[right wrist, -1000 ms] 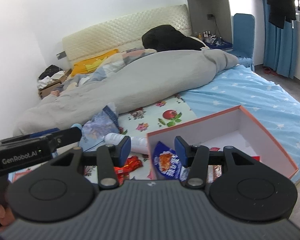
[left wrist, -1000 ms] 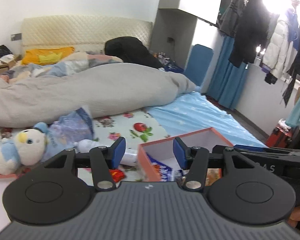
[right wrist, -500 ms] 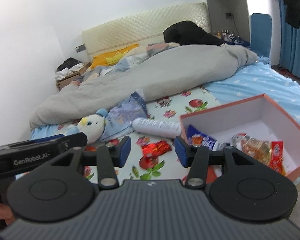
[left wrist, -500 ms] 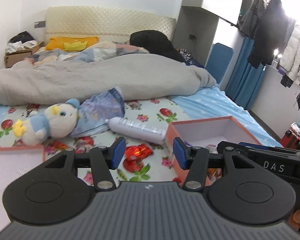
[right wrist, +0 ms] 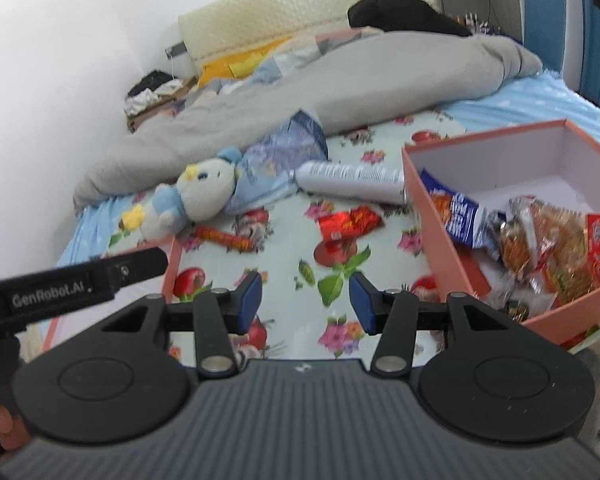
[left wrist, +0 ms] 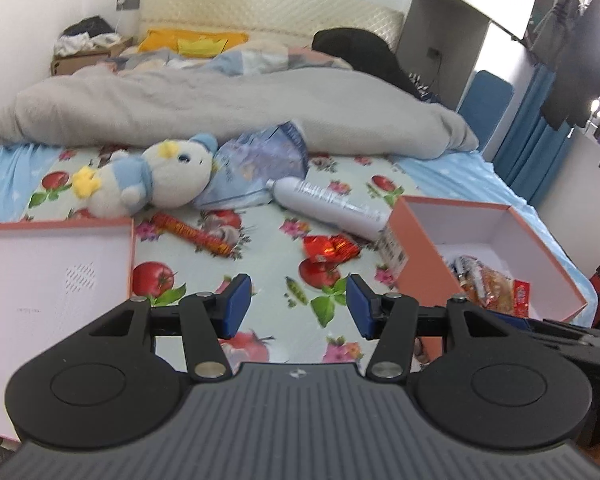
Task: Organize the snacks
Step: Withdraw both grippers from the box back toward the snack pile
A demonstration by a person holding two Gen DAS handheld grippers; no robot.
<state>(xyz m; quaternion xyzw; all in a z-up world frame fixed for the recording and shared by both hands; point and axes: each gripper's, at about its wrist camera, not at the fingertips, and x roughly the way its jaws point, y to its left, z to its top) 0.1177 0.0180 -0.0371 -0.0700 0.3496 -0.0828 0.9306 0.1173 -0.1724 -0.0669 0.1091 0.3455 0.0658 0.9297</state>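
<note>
Picking-up step, by the look of it: some snacks already in the box (right wrist: pixel 440 240), two more out on the bed (left wrist: pixel 280 248). Left claw (left wrist: pixel 296 306) open and empty, hanging over the flowery sheet. Right claw (right wrist: pixel 305 302) open and empty too, just left of the box.

Nearest the box, a red candy wrapper (right wrist: pixel 350 222): shiny, crinkly, bunched up. Further left of the box, a long thin red snack stick (right wrist: pixel 224 238), lying flat, close to the soft toy (right wrist: pixel 192 196).

Next, probably: down to the red wrapper, a gentle pinch across its middle, then a lift over the box wall. Slippery foil, so easy to lose. Soft bed, so a little sinking under a push.

Inside the box: a blue packet (right wrist: pixel 456 216) leaning on the wall, clear crackly bags of brown snacks (right wrist: pixel 540 240). Box of stiff card, pink outside, white inside. Flat lid (left wrist: pixel 52 264) far left of the box. White smooth bottle (left wrist: pixel 328 206) lying on its side against the box, likely no snack.
</note>
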